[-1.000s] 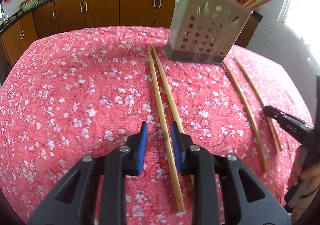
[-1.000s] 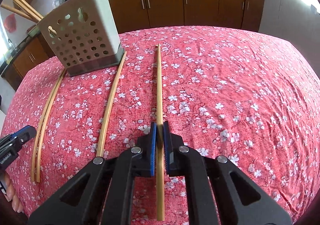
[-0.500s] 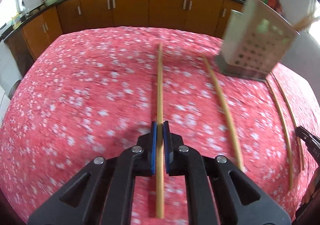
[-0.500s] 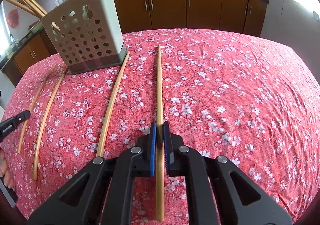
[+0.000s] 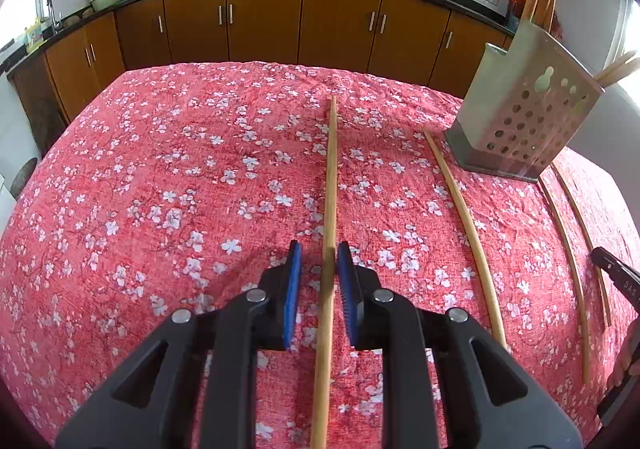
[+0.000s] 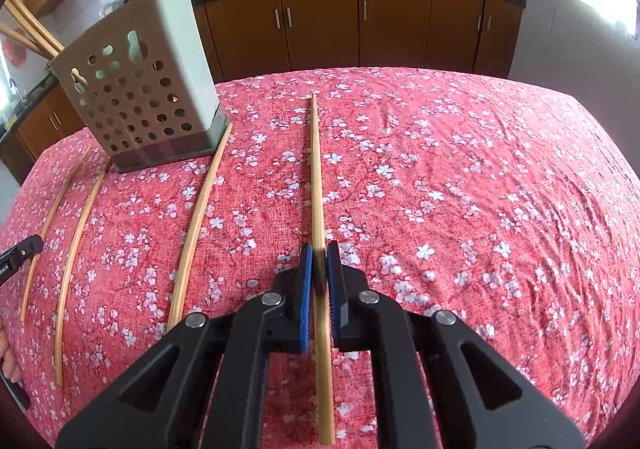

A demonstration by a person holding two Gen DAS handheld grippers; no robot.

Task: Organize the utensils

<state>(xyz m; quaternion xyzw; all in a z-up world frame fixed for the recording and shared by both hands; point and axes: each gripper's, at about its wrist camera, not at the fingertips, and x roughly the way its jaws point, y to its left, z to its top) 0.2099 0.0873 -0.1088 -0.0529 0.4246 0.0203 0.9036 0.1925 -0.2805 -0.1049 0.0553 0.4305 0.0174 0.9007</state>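
Only partial white lettering, "DAS", on the other black tongs [image 5: 618,275] at right edge; rest cut off, nothing else legible.

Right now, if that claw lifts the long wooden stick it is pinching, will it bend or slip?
The chopstick looks thin and wooden, so it is probably light and stiff; it runs straight. The right claw pinches it behind its middle, so the long front part may tip downward. The ribbed blue pads should limit slipping.
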